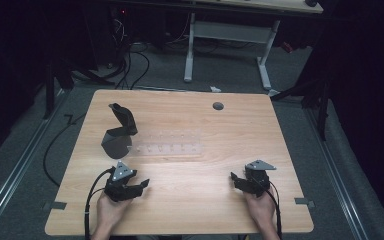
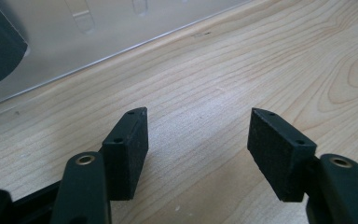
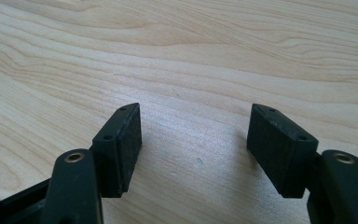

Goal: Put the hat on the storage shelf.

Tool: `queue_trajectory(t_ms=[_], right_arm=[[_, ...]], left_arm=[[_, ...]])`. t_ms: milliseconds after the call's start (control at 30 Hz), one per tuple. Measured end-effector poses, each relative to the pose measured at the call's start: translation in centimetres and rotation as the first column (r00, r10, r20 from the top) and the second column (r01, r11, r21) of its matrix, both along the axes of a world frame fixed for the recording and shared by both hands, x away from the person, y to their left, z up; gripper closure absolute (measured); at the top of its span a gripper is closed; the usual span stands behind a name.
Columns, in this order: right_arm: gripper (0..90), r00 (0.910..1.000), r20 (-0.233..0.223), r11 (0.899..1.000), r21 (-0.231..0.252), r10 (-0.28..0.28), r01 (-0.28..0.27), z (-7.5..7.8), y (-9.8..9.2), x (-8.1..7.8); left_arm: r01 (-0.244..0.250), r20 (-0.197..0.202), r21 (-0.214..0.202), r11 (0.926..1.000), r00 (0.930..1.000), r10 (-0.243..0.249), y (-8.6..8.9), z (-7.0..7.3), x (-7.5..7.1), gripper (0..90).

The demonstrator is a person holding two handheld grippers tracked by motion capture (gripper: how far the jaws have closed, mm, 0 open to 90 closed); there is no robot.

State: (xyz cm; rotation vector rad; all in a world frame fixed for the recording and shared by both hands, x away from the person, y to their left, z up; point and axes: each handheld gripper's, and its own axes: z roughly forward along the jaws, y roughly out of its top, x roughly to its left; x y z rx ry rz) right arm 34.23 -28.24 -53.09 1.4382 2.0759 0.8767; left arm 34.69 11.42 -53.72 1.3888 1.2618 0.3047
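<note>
Approach step: left gripper [image 1: 139,186] near clear plastic rack [image 1: 170,143], fingers [image 2: 129,149] parted, empty (right gripper [image 1: 236,180] likewise, resting on tabletop [image 1: 195,200]). Next: advance and align on rack.

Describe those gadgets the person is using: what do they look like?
Each hand carries a black tool: left tool, right tool. Both end in two flat black rectangular pads fixed with small screws, and brass rivets sit behind them. A grey three-cornered plate tops each, and a black cable trails back.

The left gripper [image 1: 139,186] hangs low with its jaws spread wide, nothing between them. The right gripper [image 1: 236,180] matches it, jaws apart and empty.
</note>
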Motion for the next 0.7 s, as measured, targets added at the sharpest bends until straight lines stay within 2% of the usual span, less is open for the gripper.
queue_trajectory(t_ms=[400,567,700], right_arm=[[35.7,1.0000,0.000,1.000,-0.001,0.000,0.000,0.00,0.00,0.00],[35.8,1.0000,0.001,1.000,-0.001,0.002,-0.002,-0.01,-0.01,0.00],[35.6,1.0000,0.000,1.000,-0.001,0.003,-0.003,0.00,0.01,-0.02]], left_arm=[[-0.021,-0.016,0.030,0.9994,0.9996,0.021,-0.34,-0.66,0.64,38.0],[-0.026,-0.008,0.044,0.9987,0.9996,0.026,-0.53,-0.74,0.68,36.5],[-0.023,0.010,0.089,0.9958,0.9997,0.022,-0.89,-0.93,0.53,34.5]])
